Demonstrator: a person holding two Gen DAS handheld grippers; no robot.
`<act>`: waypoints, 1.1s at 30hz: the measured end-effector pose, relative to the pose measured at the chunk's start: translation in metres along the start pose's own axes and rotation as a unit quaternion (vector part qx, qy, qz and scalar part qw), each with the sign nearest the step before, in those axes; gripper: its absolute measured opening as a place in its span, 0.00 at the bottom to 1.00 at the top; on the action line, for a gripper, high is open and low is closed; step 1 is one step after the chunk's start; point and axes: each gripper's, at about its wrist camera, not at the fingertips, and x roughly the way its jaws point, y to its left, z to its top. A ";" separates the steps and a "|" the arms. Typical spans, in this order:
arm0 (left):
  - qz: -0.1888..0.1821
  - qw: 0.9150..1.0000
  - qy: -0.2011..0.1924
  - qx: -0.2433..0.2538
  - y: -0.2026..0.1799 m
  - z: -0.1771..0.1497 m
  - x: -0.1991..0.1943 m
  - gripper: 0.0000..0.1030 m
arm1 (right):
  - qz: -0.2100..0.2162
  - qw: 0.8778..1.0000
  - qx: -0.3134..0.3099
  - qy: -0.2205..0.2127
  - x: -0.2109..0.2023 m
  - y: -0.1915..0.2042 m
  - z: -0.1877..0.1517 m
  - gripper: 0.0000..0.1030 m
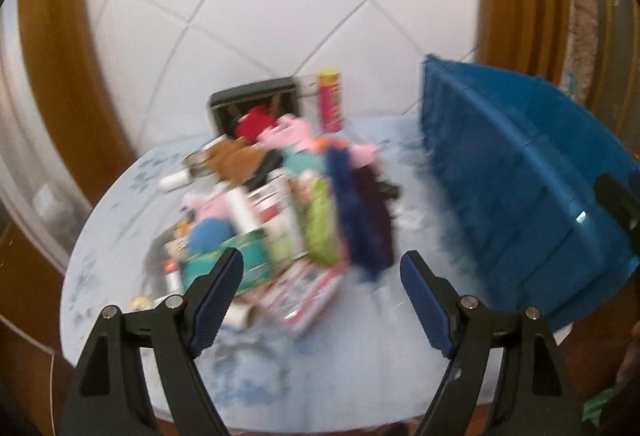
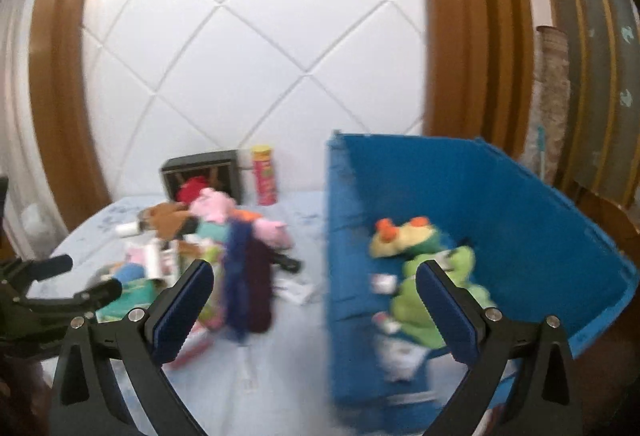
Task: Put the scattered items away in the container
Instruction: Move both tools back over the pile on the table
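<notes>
A blurred heap of scattered items [image 1: 280, 196] lies on the pale blue tablecloth: a pink plush [image 1: 292, 132], a brown plush [image 1: 236, 160], a dark blue and purple furry thing [image 1: 360, 208], a teal box [image 1: 248, 256] and a red-and-white packet [image 1: 308, 292]. My left gripper [image 1: 322, 260] hangs open above the heap's near side, holding nothing. The blue container [image 2: 500, 204] stands to the right of the heap [image 2: 208, 248], with a green plush frog [image 2: 432, 288] and small packets inside. My right gripper [image 2: 315, 270] is open and empty over the container's left wall. The left gripper [image 2: 86, 276] shows at this view's left edge.
A black open box [image 1: 256, 104] and a red canister with a yellow lid [image 1: 330, 100] stand at the back of the round table [image 1: 280, 388], against a white padded wall. Brown wooden frames flank the wall. The blue container [image 1: 520, 176] fills the table's right side.
</notes>
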 end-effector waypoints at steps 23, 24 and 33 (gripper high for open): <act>0.114 0.973 0.147 -0.137 0.304 -0.142 0.104 0.78 | 0.171 0.970 -0.080 0.152 0.133 0.304 -0.093 1.00; 0.120 0.971 0.151 -0.142 0.311 -0.144 0.111 0.78 | 0.184 0.966 -0.088 0.158 0.143 0.319 -0.094 1.00; 0.111 0.961 0.200 -0.153 0.347 -0.161 0.179 0.78 | 0.240 0.936 -0.133 0.221 0.206 0.406 -0.118 0.41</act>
